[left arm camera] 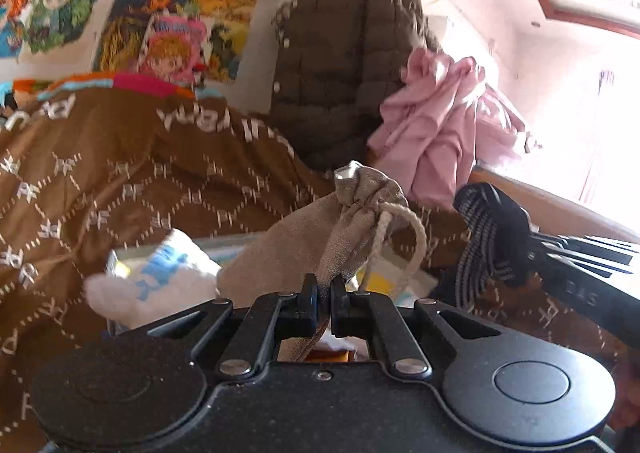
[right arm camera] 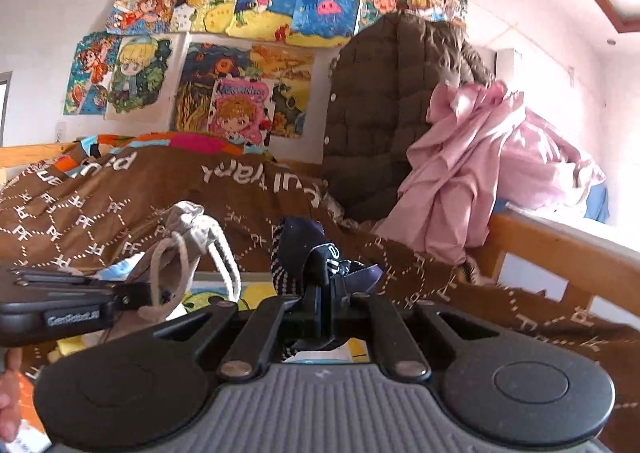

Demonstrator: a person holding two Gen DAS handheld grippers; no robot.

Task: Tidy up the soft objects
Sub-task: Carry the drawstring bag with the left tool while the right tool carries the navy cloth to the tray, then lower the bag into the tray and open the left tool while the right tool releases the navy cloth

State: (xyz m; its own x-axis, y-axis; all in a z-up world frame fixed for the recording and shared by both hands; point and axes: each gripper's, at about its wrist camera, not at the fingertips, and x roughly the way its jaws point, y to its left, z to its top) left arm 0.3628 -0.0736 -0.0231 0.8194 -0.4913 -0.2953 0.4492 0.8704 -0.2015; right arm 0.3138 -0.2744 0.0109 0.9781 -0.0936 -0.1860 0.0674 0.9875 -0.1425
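Your left hand-held gripper [left arm camera: 324, 303] pinches the pouch [left arm camera: 320, 237], which stands up and ahead of it over the bed [left arm camera: 120, 181]. Your right hand-held gripper [right arm camera: 330, 301] pinches the sock [right arm camera: 320, 253], held just beside the pouch on its right.

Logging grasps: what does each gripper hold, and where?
Left gripper pinches the beige drawstring pouch by its side fabric; right gripper clamps the dark sock mid-fabric.
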